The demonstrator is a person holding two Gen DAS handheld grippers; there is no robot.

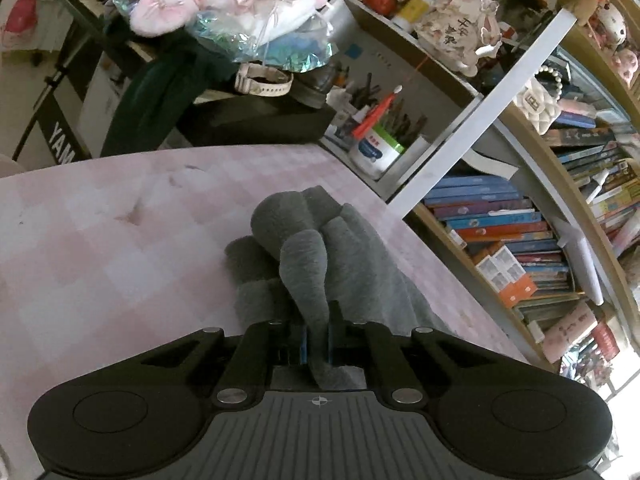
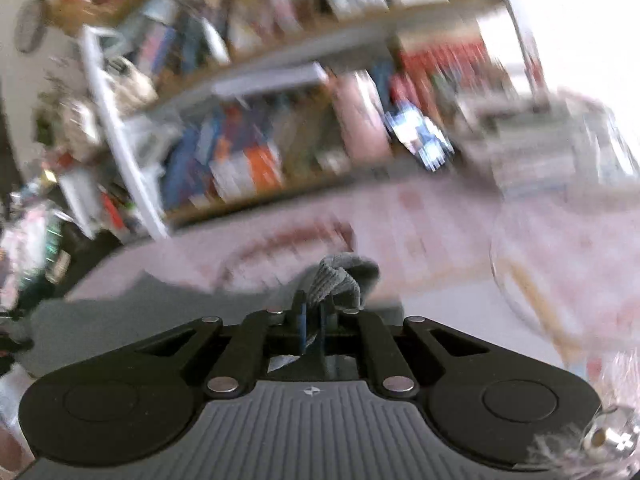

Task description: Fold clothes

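Bunching grey garment (image 1: 308, 248), lengthwise away — left gripper (image 1: 318, 336)

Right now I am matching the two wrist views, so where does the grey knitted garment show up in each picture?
Left wrist view: the grey knitted garment is bunched at lower centre on the pink checked bedcover, a fold pinched in the left claw.
Right wrist view: its ribbed edge sits at lower centre, pinched in the right claw; the picture is blurred.
Shared landmark: the white slanted shelf post before the books.
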